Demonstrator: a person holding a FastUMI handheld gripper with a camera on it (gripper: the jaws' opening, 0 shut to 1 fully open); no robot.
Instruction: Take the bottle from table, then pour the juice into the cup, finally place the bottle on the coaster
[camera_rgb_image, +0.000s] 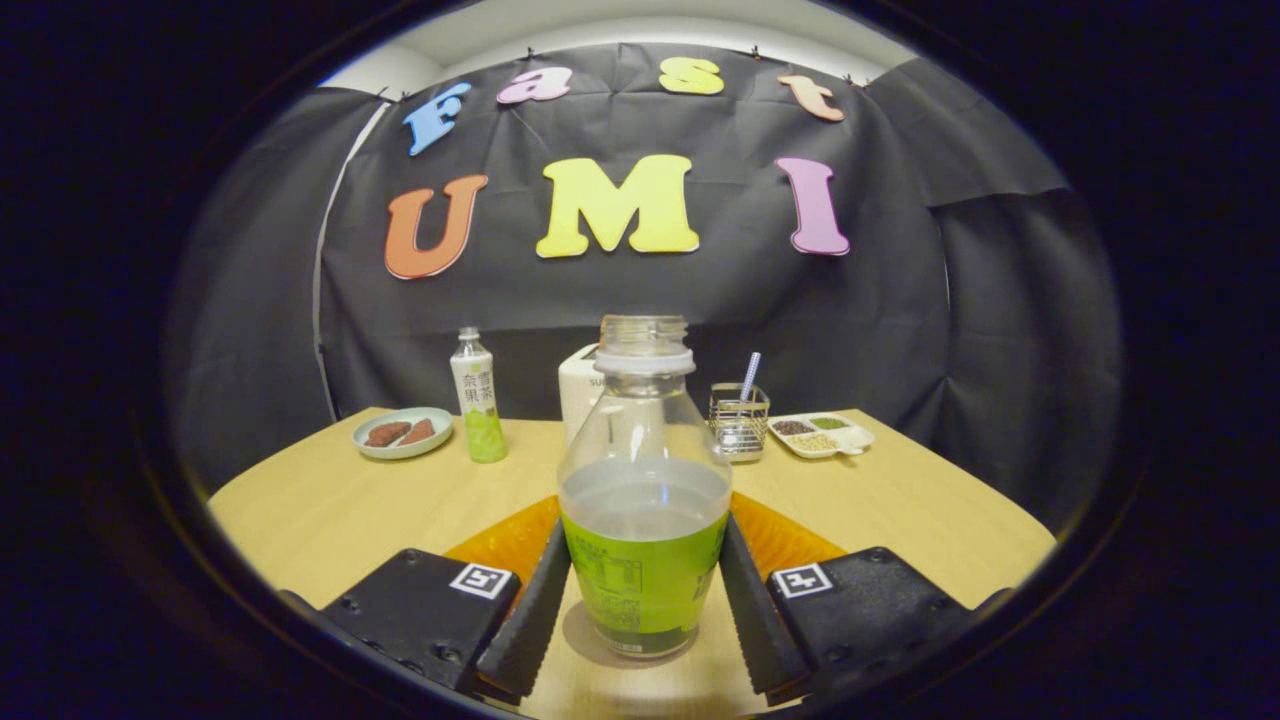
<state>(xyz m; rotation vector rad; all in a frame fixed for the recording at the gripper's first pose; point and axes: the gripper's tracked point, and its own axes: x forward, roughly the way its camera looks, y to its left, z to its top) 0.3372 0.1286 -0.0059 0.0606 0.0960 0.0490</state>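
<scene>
So the open bottle (644, 500) was standing upright on the wooden table (300, 510), cap off, with clear liquid filling it to about the middle and a green label wrapped round the lower half. The gripper (645, 605) had its 2 ribbed fingers (530, 610) either side of the bottle, right up against the label by the looks of it, but I honestly couldn't tell if they were pressing or just touching. The bottle's base sat on bare wood, with something flat and orange (505, 540) poking out behind it on both sides.

Behind the bottle: a white appliance (580, 395), mostly hidden. Back and to the left of the bottle, a 2nd, capped bottle (478, 400) with green drink low in it, and further left a pale plate (402, 432) with 2 brown pieces. Back right, a wire basket (739, 420) holding a striped straw (749, 376), then a divided tray (822, 434) with small heaps of grains or seeds.
</scene>
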